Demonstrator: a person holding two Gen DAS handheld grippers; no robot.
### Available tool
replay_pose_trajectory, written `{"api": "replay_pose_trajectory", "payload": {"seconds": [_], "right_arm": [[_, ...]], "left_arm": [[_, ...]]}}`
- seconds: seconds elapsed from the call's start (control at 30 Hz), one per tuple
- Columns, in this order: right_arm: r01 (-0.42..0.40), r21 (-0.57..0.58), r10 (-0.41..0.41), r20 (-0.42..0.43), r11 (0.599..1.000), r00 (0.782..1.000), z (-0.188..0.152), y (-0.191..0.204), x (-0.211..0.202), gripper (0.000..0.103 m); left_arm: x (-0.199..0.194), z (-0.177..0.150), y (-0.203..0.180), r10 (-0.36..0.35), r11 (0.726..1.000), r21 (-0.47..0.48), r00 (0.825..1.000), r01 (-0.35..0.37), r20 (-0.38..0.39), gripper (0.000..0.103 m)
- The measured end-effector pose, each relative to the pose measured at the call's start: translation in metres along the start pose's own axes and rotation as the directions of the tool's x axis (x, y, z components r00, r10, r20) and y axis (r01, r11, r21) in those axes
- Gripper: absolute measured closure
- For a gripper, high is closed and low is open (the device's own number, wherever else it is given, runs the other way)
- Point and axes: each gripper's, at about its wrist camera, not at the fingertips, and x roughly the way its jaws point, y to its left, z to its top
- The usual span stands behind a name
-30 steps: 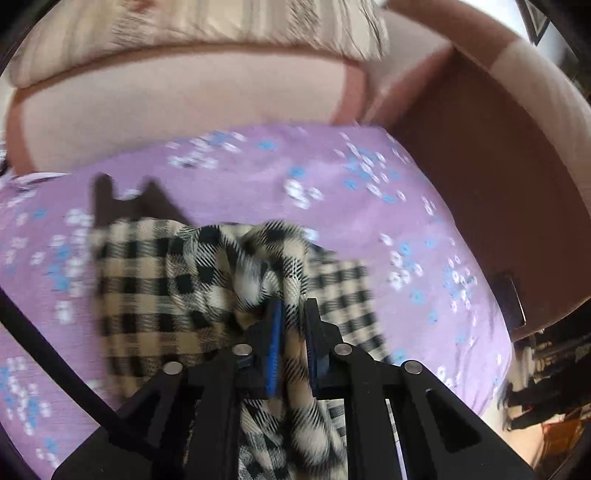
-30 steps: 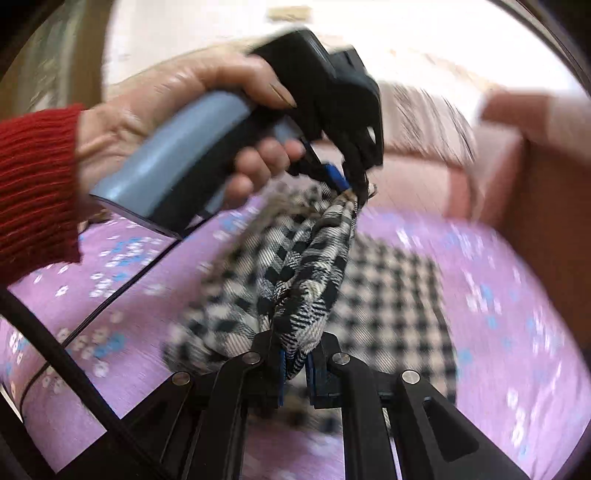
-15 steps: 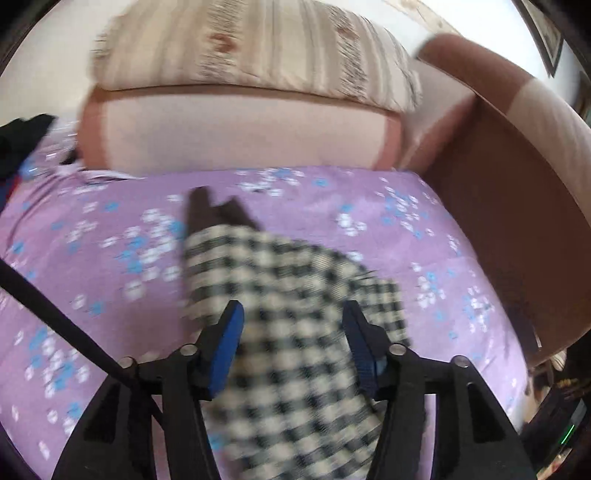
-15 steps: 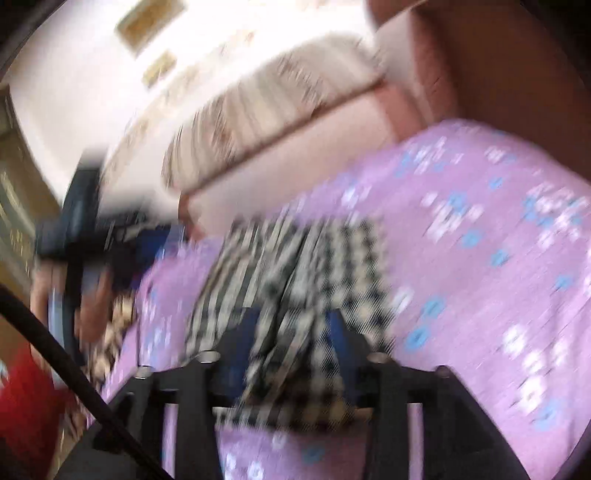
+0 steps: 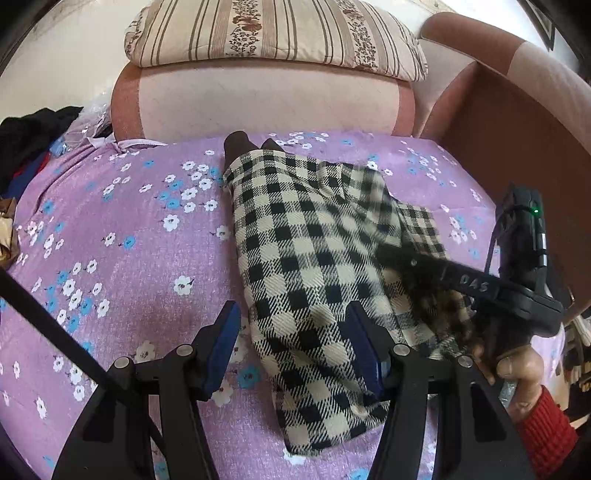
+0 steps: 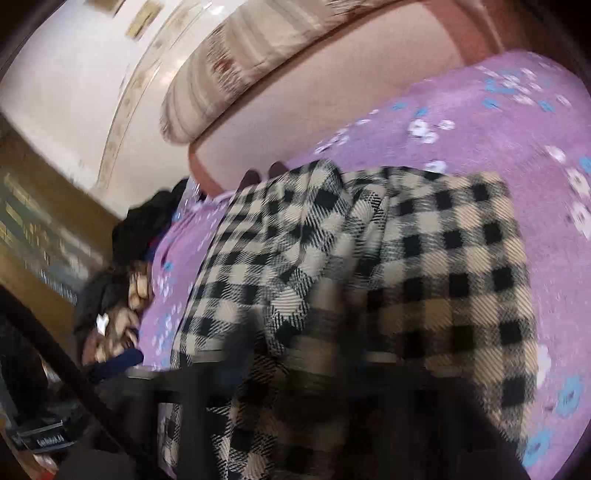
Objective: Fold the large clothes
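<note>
A black-and-cream checked garment (image 5: 314,258) lies folded in a long strip on the purple flowered sofa cover (image 5: 129,229), with dark brown cuffs (image 5: 240,142) at its far end. My left gripper (image 5: 295,347) is open and empty, its blue pads astride the near part of the cloth. In the left wrist view my right gripper (image 5: 417,266) reaches in from the right over the garment's right edge, blurred. In the right wrist view the garment (image 6: 369,277) fills the frame; that gripper's fingers are a dark blur at the bottom.
A striped cushion (image 5: 273,33) rests on the pink sofa back (image 5: 258,99). The brown armrest (image 5: 517,129) bounds the right side. A pile of dark clothes (image 5: 33,140) lies at the far left.
Both grippers let go of the raised bunch of checked cloth and opened. The garment now lies flat on the cover. The left gripper pulled back; the right swung to the garment's right side.
</note>
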Motion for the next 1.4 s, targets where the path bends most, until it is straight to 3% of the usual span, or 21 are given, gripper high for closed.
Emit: {"api": "replay_pose_trajectory", "payload": {"seconds": [0.07, 0.27, 0.4, 0.47, 0.53, 0.6, 0.67, 0.73, 0.83, 0.93, 1.03, 1.1, 1.13, 1.23, 1.3, 1.4], "right_arm": [[0.005, -0.019, -0.004, 0.017, 1.0, 1.0, 0.001, 0.009, -0.006, 0.095], [0.05, -0.032, -0.045, 0.149, 0.998, 0.988, 0.015, 0.008, -0.062, 0.096], [0.155, 0.089, -0.164, 0.099, 0.984, 0.981, 0.008, -0.039, -0.071, 0.096], [0.191, 0.159, -0.195, 0.012, 0.969, 0.981, 0.001, -0.066, -0.057, 0.092], [0.205, 0.179, -0.207, -0.008, 0.962, 0.978, -0.001, -0.074, -0.06, 0.079], [0.229, 0.157, -0.236, 0.025, 0.961, 0.971, 0.0, -0.07, -0.076, 0.078], [0.266, 0.117, -0.276, 0.083, 0.957, 0.957, 0.0, -0.061, -0.1, 0.074], [0.241, 0.096, -0.251, 0.12, 0.966, 0.961, -0.004, -0.055, -0.118, 0.073], [0.129, 0.032, -0.132, 0.138, 0.991, 0.982, -0.017, -0.033, -0.131, 0.073], [0.028, -0.022, -0.027, 0.062, 0.999, 0.998, -0.034, -0.012, -0.118, 0.075], [0.109, -0.061, -0.114, -0.077, 0.992, 0.991, -0.056, -0.009, -0.093, 0.08], [0.218, -0.082, -0.229, -0.181, 0.973, 0.956, -0.069, -0.02, -0.076, 0.08], [0.257, -0.072, -0.267, -0.219, 0.964, 0.939, -0.077, -0.031, -0.072, 0.085], [0.234, 0.004, -0.23, -0.185, 0.972, 0.955, -0.075, -0.042, -0.096, 0.085], [0.228, 0.006, -0.226, -0.104, 0.974, 0.969, -0.07, -0.043, -0.118, 0.076], [0.207, 0.076, -0.21, 0.033, 0.975, 0.977, -0.057, -0.057, -0.143, 0.031]], "left_arm": [[0.004, 0.005, -0.006, 0.002, 1.0, 0.001, 1.0, -0.002, 0.008, 0.045], [0.021, 0.008, -0.039, -0.03, 0.999, 0.042, 0.999, 0.029, 0.013, 0.045], [0.044, -0.005, -0.049, -0.041, 0.998, 0.044, 0.998, 0.042, -0.041, 0.045], [0.058, -0.014, -0.052, -0.009, 0.998, 0.06, 0.997, 0.014, -0.07, 0.045], [0.072, -0.026, -0.059, 0.068, 0.99, 0.132, 0.993, -0.055, -0.098, 0.045], [0.074, -0.034, -0.064, 0.102, 0.979, 0.184, 0.99, -0.084, -0.095, 0.045], [0.064, -0.035, -0.06, 0.075, 0.984, 0.17, 0.992, -0.057, -0.1, 0.045], [0.053, -0.035, -0.048, 0.02, 0.995, 0.103, 0.995, -0.01, -0.097, 0.045], [0.035, -0.036, -0.03, -0.021, 1.0, 0.016, 0.998, 0.022, -0.056, 0.045], [0.036, -0.043, -0.025, -0.023, 1.0, -0.003, 0.997, 0.022, -0.069, 0.045], [0.047, -0.064, -0.027, -0.006, 1.0, -0.012, 0.992, 0.004, -0.127, 0.049], [0.049, -0.073, -0.026, -0.016, 1.0, -0.017, 0.99, 0.014, -0.141, 0.049], [0.05, -0.076, -0.025, -0.029, 0.999, -0.022, 0.987, 0.026, -0.158, 0.049], [0.035, -0.072, -0.018, -0.078, 0.997, -0.039, 0.986, 0.073, -0.146, 0.05], [0.02, -0.062, -0.007, -0.114, 0.992, -0.064, 0.99, 0.109, -0.085, 0.049], [0.017, -0.046, 0.007, -0.141, 0.986, -0.093, 0.989, 0.136, -0.046, 0.03]]}}
